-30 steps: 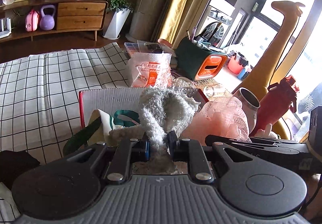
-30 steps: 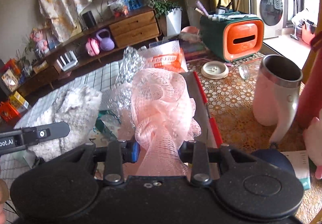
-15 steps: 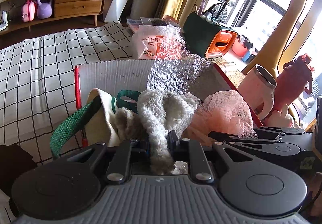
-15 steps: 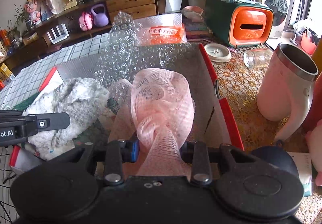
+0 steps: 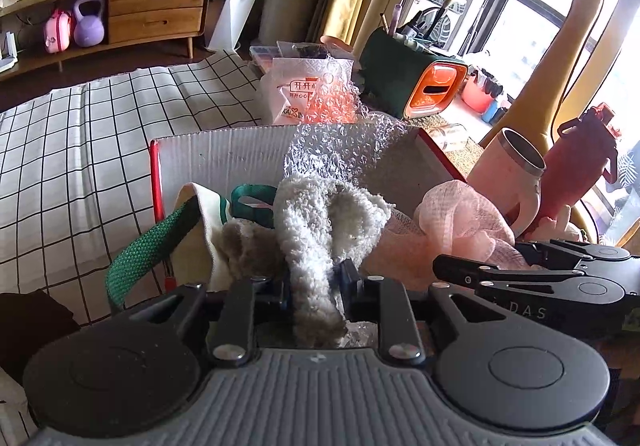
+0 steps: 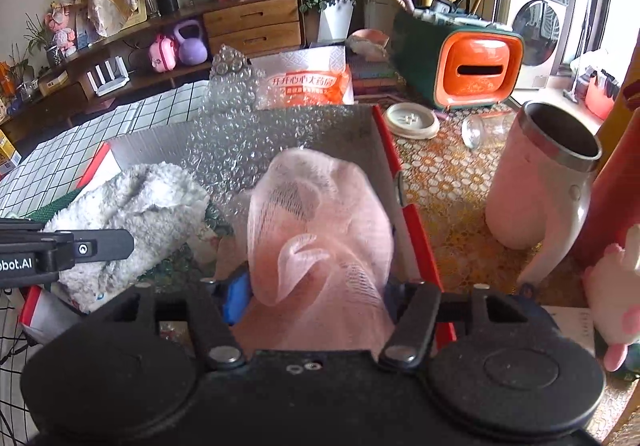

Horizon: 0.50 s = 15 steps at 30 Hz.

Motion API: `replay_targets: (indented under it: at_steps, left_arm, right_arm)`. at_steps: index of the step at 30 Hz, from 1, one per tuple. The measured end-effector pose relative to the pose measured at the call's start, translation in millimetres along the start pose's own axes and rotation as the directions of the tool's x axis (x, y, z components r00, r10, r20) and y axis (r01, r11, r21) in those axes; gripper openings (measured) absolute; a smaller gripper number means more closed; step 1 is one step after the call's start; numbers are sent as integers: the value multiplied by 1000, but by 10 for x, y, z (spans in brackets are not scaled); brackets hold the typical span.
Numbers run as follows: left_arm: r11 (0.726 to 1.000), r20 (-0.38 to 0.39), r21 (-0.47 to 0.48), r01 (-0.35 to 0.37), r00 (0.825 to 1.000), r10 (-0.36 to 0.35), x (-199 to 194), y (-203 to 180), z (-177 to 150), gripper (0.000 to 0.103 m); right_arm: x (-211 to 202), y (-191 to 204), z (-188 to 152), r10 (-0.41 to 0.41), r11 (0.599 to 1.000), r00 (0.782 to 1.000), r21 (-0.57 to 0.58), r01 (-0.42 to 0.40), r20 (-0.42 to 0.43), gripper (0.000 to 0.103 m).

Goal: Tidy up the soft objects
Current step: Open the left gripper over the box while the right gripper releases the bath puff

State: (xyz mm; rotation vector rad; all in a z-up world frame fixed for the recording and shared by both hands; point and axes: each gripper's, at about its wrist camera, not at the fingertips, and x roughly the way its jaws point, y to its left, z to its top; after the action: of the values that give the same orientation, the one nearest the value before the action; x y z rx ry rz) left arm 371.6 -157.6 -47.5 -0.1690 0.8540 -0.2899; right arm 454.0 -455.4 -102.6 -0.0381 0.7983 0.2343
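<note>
My left gripper (image 5: 314, 288) is shut on a fluffy white towel (image 5: 320, 230), held just above the red-edged cardboard box (image 5: 224, 157). The towel also shows in the right wrist view (image 6: 132, 213). My right gripper (image 6: 316, 296) has its jaws spread wide around a pink mesh bath pouf (image 6: 316, 221), which rests inside the box (image 6: 390, 153) at its right side. The pouf shows in the left wrist view (image 5: 460, 221) too. Bubble wrap (image 6: 240, 141) and a bag with a green strap (image 5: 148, 250) lie in the box.
A pink steel-rimmed mug (image 6: 544, 181), a red bottle (image 5: 576, 173) and a pink plush toy (image 6: 616, 294) stand right of the box. A green-orange organiser (image 6: 460, 61) and an orange-white packet (image 6: 308, 81) are behind it. A checked cloth (image 5: 80, 133) spreads to the left.
Both grippers moved down and forward into the box. The right jaws spread wider and the pouf settled onto the box floor. The left still grips the towel.
</note>
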Motion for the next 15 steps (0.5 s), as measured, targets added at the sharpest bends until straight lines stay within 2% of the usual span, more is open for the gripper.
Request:
replay_targets:
  at_steps: [4, 5, 6, 7, 9, 15]
  left_arm:
    - [1000, 16, 21, -22, 1000, 22, -95, -58, -9, 34]
    - [999, 24, 23, -22, 999, 21, -130, -69, -10, 50]
    - [999, 33, 26, -21, 999, 20, -167, -79, -10, 72]
    - [999, 50, 27, -18, 999, 16, -220, -89, -12, 78]
    - [999, 78, 33, -18, 997, 15, -319, -107, -17, 80]
    - [999, 96, 51, -17, 995, 12, -599, -106, -58, 80]
  right_arm:
    - [-139, -17, 6, 0, 1000, 1000, -3, 0, 29, 70]
    - [-176, -20, 12, 2, 1000, 999, -3, -2, 35, 73]
    - [-219, -21, 14, 1, 1000, 999, 0, -1, 43, 75]
    - [-256, -26, 16, 4, 1000, 999, 2, -4, 51, 76]
    - [-356, -11, 15, 13, 1000, 998, 3, -13, 63, 77]
    - [-670, 31, 0, 71, 997, 991, -8, -70, 110, 85]
